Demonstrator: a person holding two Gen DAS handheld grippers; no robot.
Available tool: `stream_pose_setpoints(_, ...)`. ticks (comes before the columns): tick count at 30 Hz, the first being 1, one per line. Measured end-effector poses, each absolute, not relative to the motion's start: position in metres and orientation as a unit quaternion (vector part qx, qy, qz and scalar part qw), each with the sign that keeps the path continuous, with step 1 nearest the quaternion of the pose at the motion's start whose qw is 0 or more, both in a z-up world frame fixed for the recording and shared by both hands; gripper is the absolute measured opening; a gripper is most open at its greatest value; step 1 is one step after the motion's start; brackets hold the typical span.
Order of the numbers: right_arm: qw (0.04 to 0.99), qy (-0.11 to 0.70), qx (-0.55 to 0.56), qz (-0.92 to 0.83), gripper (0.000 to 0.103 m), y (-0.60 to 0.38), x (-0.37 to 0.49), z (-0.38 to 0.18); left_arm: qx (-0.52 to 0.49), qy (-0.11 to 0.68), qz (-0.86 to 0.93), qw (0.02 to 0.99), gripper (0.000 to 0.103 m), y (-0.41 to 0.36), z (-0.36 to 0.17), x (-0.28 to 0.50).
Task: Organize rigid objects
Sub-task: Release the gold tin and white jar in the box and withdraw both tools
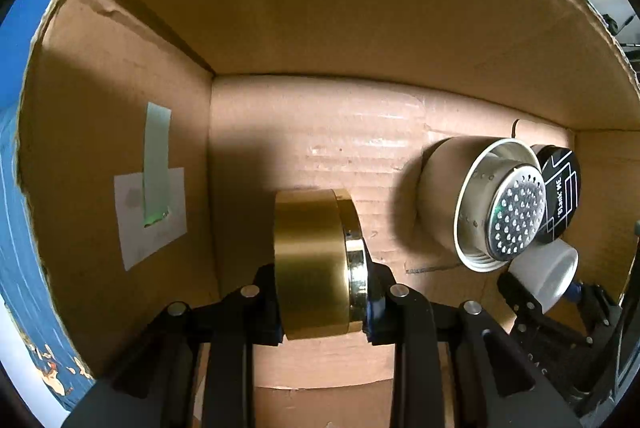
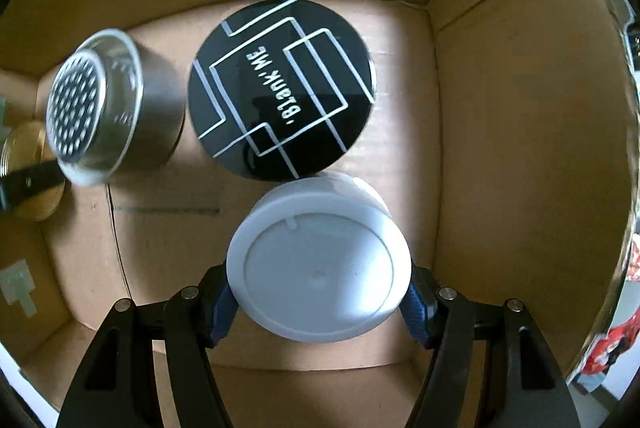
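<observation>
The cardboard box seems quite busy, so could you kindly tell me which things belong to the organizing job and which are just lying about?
Job in hand:
- gold tin, in the left tool
- white jar, in the right tool
- perforated metal cup
- black round tin
- cardboard box

Lying about:
- paper label with green tape on the wall

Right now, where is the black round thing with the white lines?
In the right wrist view, the black disc lies on the cardboard box floor, between the silver strainer cup and the white tub.

Black round disc [image 2: 282,88] with white line pattern reads "Blank ME".
</observation>
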State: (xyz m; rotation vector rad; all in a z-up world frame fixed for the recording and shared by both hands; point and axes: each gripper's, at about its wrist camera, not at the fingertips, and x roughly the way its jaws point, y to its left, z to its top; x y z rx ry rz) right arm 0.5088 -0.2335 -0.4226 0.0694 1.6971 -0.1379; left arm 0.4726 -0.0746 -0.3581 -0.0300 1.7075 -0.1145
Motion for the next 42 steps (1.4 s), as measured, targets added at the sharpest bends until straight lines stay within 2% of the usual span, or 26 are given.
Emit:
stream_pose_setpoints(8, 0.663, 0.745, 0.039, -0.057, 0.071, -0.255, 0.484, -0.418, -0.028, 0.747, -0.051, 0.662, 0.038, -0.072, -0.335, 0.460)
stream_pose_setpoints(11, 0.666, 0.742, 0.051, -0.049, 0.077, -0.256, 0.471, -0.405, -0.044, 0.739, -0.049, 0.670, 0.044, -0.067, -0.323, 0.451)
stream_pose_setpoints(13, 0.671, 0.738, 0.059, -0.039, 0.084, -0.253, 0.466, -0.392, -0.050, 0.734, -0.051, 0.675, 0.052, -0.065, -0.314, 0.446)
stream_pose_setpoints(15, 0.679, 0.731, 0.060, -0.034, 0.093, -0.249, 0.458, -0.375, -0.041, 0.725, -0.049, 0.685, 0.068, -0.066, -0.304, 0.437)
stream_pose_setpoints(19, 0.701, 0.710, 0.060, -0.027, 0.097, -0.242, 0.441, -0.339, -0.022, 0.702, -0.047, 0.711, 0.081, -0.066, -0.277, 0.417)
stream_pose_setpoints(20, 0.706, 0.706, 0.057, -0.026, 0.101, -0.242, 0.436, -0.332, -0.024, 0.699, -0.049, 0.713, 0.088, -0.066, -0.272, 0.413)
stream_pose_setpoints(26, 0.734, 0.676, 0.054, -0.026, 0.103, -0.241, 0.409, -0.290, -0.022, 0.665, -0.053, 0.745, 0.091, -0.064, -0.230, 0.381)
stream_pose_setpoints(42, 0.804, 0.592, 0.052, -0.022, 0.103, -0.240, 0.337, -0.210, 0.001, 0.573, -0.033, 0.819, 0.091, -0.061, -0.146, 0.278)
